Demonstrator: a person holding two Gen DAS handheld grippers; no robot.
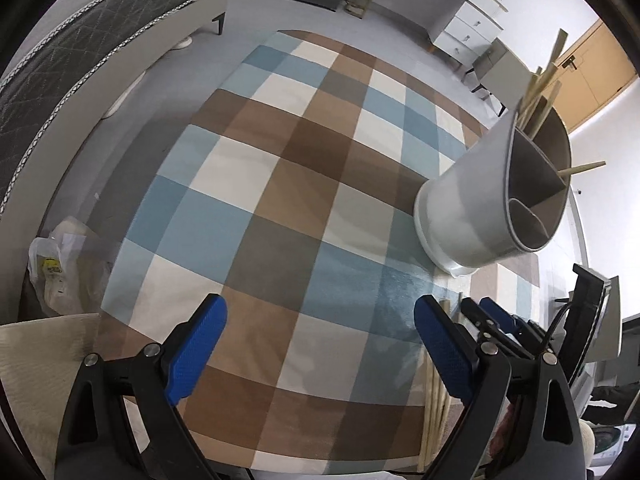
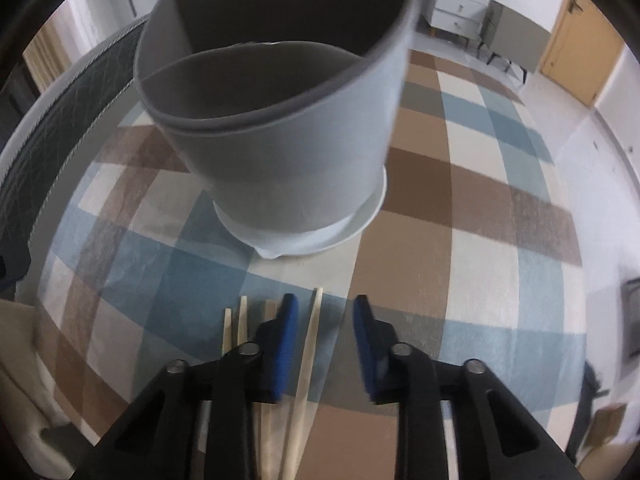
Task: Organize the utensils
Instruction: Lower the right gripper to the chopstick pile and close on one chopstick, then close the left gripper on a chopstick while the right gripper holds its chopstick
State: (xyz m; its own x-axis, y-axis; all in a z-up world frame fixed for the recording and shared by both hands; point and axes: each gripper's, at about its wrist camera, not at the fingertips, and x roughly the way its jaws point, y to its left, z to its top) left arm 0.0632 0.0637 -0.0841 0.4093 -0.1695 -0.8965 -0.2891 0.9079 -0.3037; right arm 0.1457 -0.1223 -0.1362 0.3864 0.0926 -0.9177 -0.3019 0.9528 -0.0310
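A grey divided utensil holder (image 1: 472,208) stands on a white saucer on the checked cloth; several wooden chopsticks (image 1: 540,92) stick out of it. It fills the top of the right wrist view (image 2: 280,120). Loose chopsticks (image 2: 308,352) lie on the cloth in front of it, and show at the cloth's edge in the left wrist view (image 1: 438,392). My right gripper (image 2: 326,344) is open, low over them, with one chopstick lying between its jaws. My left gripper (image 1: 320,344) is open and empty over the cloth, beside the right gripper (image 1: 480,316).
The checked blue, brown and white cloth (image 1: 280,184) covers the table. A sofa (image 1: 60,64) runs along the left. A plastic bag (image 1: 56,268) lies on the floor at the left. White drawers (image 1: 468,36) and a door (image 2: 576,52) stand far off.
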